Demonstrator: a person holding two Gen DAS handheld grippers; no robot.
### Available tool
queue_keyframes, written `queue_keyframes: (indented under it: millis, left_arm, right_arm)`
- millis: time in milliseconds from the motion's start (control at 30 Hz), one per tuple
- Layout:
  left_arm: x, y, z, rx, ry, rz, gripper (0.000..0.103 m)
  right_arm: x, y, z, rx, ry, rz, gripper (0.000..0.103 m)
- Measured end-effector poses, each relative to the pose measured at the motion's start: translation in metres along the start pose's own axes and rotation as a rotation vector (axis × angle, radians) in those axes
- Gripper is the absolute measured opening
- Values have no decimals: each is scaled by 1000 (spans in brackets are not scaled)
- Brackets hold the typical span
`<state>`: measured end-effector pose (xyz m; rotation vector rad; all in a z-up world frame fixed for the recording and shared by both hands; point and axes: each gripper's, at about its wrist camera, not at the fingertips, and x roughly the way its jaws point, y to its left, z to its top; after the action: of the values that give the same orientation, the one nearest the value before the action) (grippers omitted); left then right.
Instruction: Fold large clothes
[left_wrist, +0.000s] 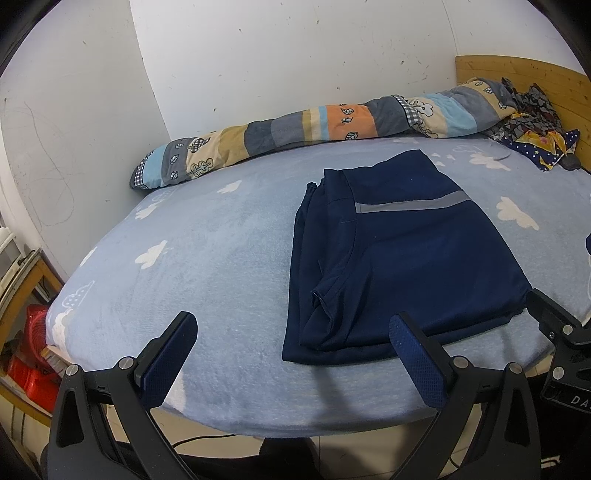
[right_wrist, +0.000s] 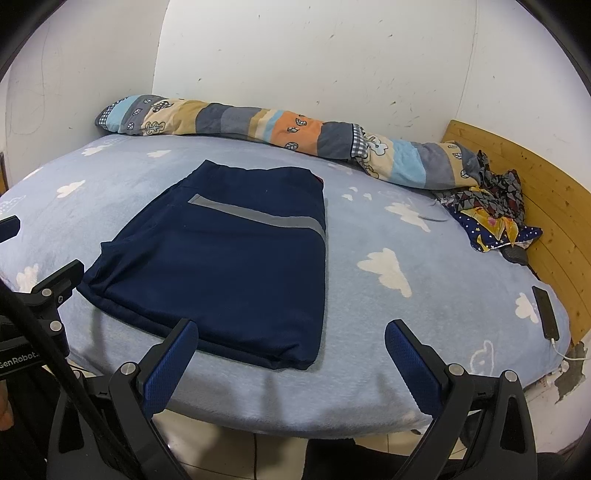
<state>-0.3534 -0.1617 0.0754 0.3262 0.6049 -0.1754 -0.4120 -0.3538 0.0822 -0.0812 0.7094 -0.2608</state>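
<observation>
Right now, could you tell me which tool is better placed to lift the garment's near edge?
Probably the left tool: its open fingers reach the navy garment hem; the right tool mostly frames bare bedsheet.

Scuffed white wall (right_wrist: 314, 66), wooden headboard (right_wrist: 535, 192)

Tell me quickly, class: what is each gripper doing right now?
Left gripper: open, holding nothing.
Right gripper: open, holding nothing; the navy garment lies folded on the bed.
</observation>
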Motion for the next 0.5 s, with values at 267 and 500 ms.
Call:
queue_keyframes:
  millis: [267,500]
  left_arm:
    - [0,0,0,0,0,0,103]
    - [0,0,0,-1,1,-2,103]
  right_arm:
    - [0,0,1,-2,-1,-1,103]
    - [0,-1,0,-1,0,3,103]
